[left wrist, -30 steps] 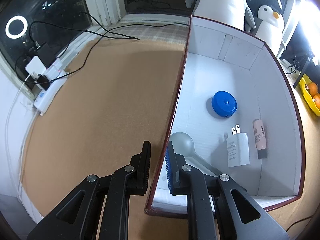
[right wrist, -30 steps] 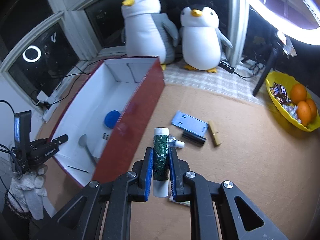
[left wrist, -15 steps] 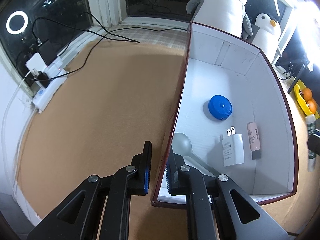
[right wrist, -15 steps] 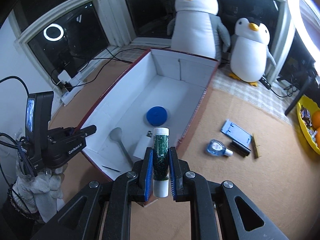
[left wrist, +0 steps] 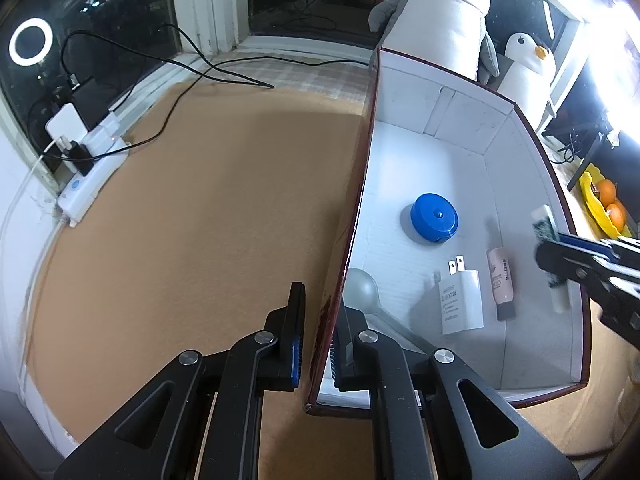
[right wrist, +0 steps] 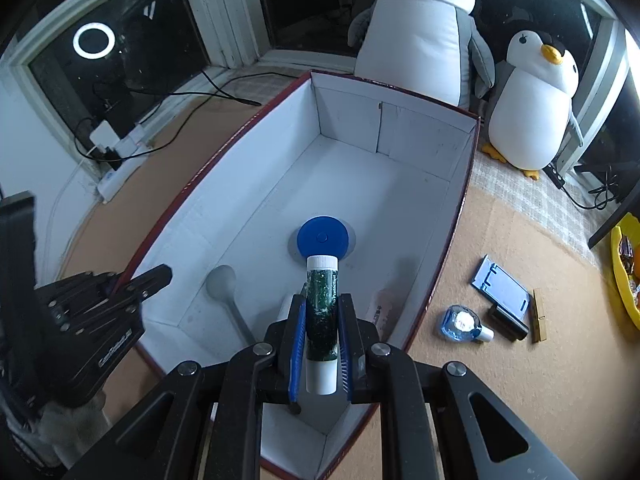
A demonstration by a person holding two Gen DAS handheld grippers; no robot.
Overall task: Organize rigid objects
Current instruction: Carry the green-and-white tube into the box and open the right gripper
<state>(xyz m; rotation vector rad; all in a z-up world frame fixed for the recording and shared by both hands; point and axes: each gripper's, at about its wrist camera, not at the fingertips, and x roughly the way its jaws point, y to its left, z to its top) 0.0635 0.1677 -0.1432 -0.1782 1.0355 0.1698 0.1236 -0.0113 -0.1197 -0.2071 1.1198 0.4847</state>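
Dark window panes and two plush penguins stand behind a tan worktop that carries a white-lined box with dark red outer walls. Left tongs are clamped on the box's side wall, one finger outside and one inside; the pads are narrow, with only the wall between them. Right tongs hold a green-labelled tube with white ends over the near part of the box, the tube pointing away between the pads. Its lower end is partly hidden by the fingers, and the label print is too small to read.

On the box floor ahead of the right tongs lies a blue round case; a grey spoon lies to their left. A white plug adapter and a pink tube show clearly from the left wrist, but in the right wrist view the tongs mostly cover them.

Outside the box, right of the right tongs, lie a small blue bottle, a blue flat stand, a black piece and a wooden clip, the black one hard to make out. A yellow bowl is cut off at the edge
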